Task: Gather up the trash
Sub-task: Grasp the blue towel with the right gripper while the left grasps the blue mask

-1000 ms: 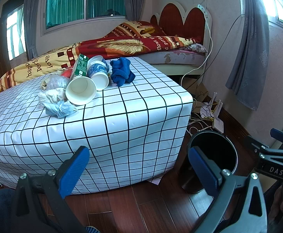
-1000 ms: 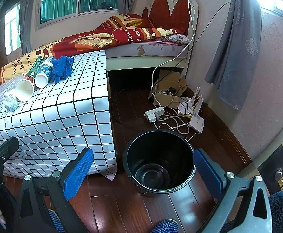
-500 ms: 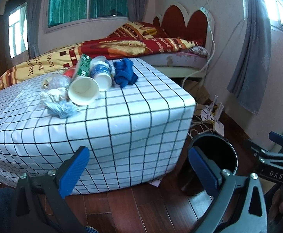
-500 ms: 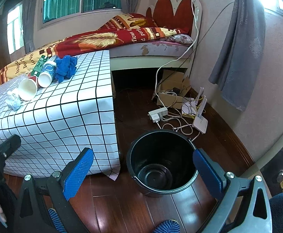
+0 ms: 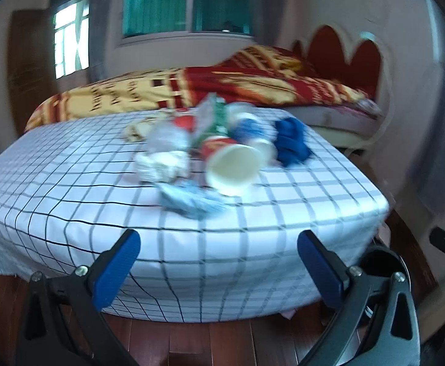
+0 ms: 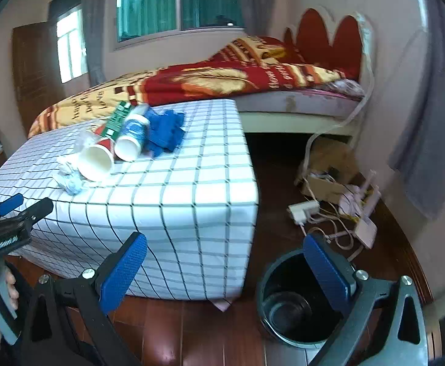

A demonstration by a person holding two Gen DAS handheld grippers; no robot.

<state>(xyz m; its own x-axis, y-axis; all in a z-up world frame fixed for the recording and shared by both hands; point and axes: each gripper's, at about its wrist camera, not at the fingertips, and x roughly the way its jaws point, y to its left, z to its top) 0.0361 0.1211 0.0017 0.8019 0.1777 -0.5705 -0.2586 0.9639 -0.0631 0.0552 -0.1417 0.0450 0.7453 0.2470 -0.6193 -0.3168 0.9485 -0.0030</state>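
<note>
A pile of trash lies on the checked tablecloth [image 5: 70,189]: a red paper cup [image 5: 231,164] on its side, a blue-labelled cup [image 5: 253,134], a green carton [image 5: 215,116], crumpled tissue [image 5: 161,164] and a bluish wrapper [image 5: 189,198]. The same pile shows in the right wrist view, with the red cup [image 6: 97,160] and the blue-labelled cup [image 6: 132,138]. A black bin [image 6: 295,308] stands on the floor right of the table. My left gripper [image 5: 219,268] is open and empty before the table's front edge. My right gripper [image 6: 225,271] is open and empty, near the bin.
A blue cloth [image 5: 292,140] lies beside the cups. A bed with a red and yellow blanket [image 6: 222,79] stands behind the table. A power strip, cables and a router [image 6: 338,210] lie on the wooden floor by the wall. The left view is blurred.
Both grippers have swung left and up toward the table. The trash pile now sits centred in the left wrist view, and the bin has slid to the right edge.
</note>
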